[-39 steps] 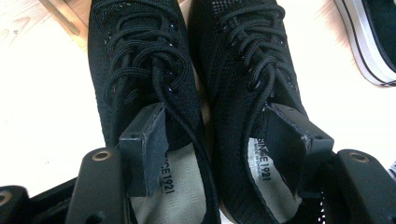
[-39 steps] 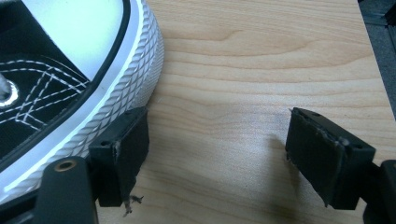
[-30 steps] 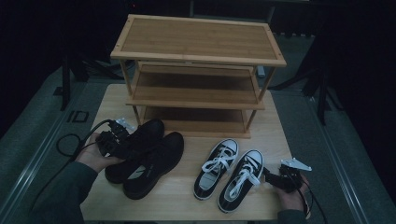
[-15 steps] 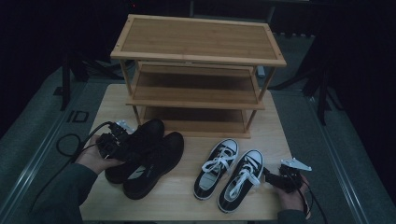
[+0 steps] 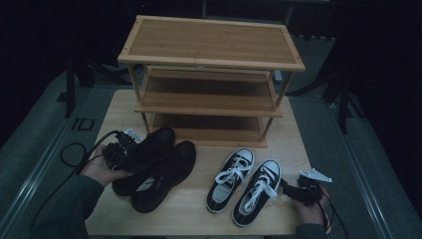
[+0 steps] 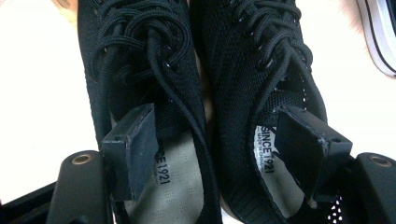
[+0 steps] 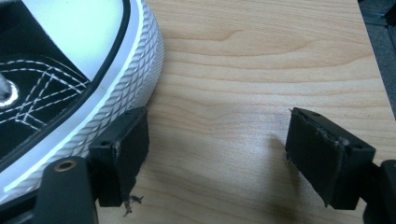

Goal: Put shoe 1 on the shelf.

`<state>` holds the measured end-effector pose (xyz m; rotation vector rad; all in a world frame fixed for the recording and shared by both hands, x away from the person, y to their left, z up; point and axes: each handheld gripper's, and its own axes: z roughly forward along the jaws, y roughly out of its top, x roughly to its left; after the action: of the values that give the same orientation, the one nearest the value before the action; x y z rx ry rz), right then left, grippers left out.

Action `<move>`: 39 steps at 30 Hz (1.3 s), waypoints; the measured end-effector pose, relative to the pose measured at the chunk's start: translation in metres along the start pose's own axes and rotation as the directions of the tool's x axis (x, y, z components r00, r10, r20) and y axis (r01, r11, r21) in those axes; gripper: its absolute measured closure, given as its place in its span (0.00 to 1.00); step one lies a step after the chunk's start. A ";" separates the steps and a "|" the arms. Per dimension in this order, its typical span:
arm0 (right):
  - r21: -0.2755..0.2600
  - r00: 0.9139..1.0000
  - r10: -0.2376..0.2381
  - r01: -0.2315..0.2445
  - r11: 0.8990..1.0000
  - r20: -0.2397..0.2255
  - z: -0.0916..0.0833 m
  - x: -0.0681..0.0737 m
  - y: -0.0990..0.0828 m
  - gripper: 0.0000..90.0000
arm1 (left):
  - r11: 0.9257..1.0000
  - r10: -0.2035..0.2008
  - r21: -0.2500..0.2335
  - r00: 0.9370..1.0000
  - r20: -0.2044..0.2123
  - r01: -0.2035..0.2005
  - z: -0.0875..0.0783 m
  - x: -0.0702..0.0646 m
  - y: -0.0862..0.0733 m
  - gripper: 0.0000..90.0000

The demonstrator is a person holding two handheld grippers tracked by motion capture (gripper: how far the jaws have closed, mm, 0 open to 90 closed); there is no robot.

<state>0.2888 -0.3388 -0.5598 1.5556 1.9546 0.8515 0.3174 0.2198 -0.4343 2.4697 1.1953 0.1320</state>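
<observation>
Black shoes (image 6: 205, 93) are lying side by side on the table (image 5: 298, 144), heels toward the left gripper (image 6: 219, 149), whose jaws have just been opening and are standing wide, one over each insole, spanning the adjoining collars without pressing. Right gripper (image 7: 215, 154) is sitting open, one jaw touching the sneaker (image 7: 70, 70) sole, holding nothing.

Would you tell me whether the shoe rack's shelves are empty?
Empty: the shoe rack holds nothing; both shoe pairs sit on the table.

Dark recording studio: black stands (image 5: 343, 94), grey floor (image 5: 35, 149), lone wooden table (image 5: 288, 144) with shoe rack (image 5: 209, 55).
</observation>
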 end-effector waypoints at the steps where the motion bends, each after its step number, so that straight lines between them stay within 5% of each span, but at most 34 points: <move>1: 0.000 1.000 0.000 0.000 1.000 0.000 0.000 0.000 0.000 0.24 | 1.000 -0.001 0.003 1.000 -0.001 0.001 0.001 0.000 0.000 0.34; 16: 0.000 1.000 0.000 0.000 1.000 0.000 0.000 0.000 0.000 0.24 | 0.999 0.020 0.050 1.000 0.015 -0.021 0.017 -0.006 0.000 0.32; 22: 0.000 1.000 0.000 0.000 1.000 0.000 0.000 0.000 0.000 0.24 | 0.999 -0.015 0.035 0.999 0.028 0.014 0.019 -0.002 0.001 0.50; 27: 0.000 1.000 0.000 0.000 1.000 -0.001 0.000 0.000 0.000 0.24 | 0.999 -0.009 0.053 1.000 -0.010 0.010 0.024 -0.005 0.004 0.62; 39: 0.000 1.000 0.000 0.000 1.000 0.000 0.000 0.000 0.000 0.24 | 0.995 -0.010 0.096 0.999 -0.041 0.014 0.036 -0.009 0.008 0.67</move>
<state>0.2888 -0.3388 -0.5598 1.5551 1.9549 0.8520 0.3267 0.1973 -0.4638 2.5533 1.2615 0.1248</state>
